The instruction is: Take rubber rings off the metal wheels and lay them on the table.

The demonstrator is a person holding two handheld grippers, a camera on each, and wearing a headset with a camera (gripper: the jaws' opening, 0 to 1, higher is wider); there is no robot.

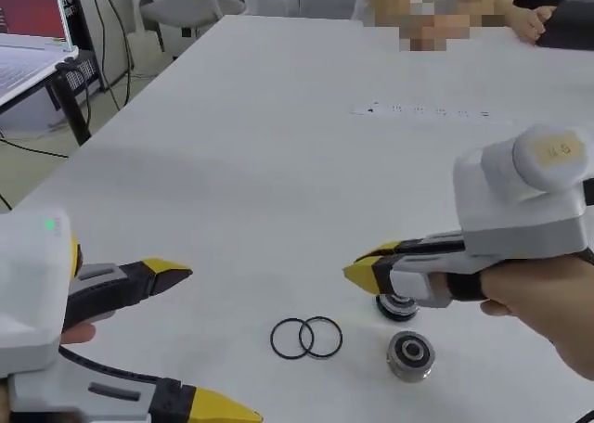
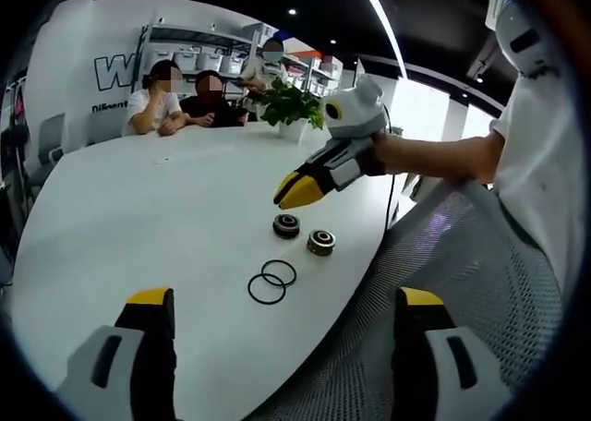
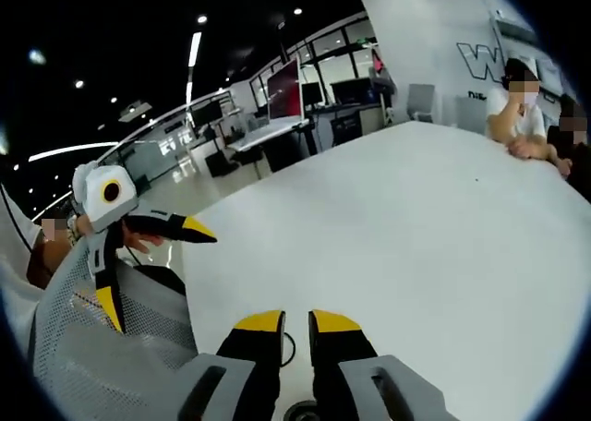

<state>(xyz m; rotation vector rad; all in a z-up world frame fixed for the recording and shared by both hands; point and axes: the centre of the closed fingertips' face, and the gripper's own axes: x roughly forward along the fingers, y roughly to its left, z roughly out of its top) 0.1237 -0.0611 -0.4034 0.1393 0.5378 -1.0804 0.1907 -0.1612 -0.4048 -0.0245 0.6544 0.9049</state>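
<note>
Two thin black rubber rings (image 1: 306,338) lie overlapping on the white table (image 1: 278,163); in the left gripper view the rings (image 2: 269,282) lie in front of my jaws. Two small metal wheels stand just right of them, one (image 1: 397,305) under my right gripper and one (image 1: 410,356) nearer me. I cannot tell whether either wheel carries a ring. My right gripper (image 1: 357,270) hovers over the farther wheel (image 2: 286,225), jaws together, nothing in them. My left gripper (image 1: 209,342) is wide open to the left of the rings, holding nothing.
People sit at the table's far end (image 1: 436,15). A laptop (image 1: 28,33) stands on a side desk at the left, with chairs behind. A potted plant (image 2: 291,107) stands at the far side. The table edge runs along the left (image 1: 93,135).
</note>
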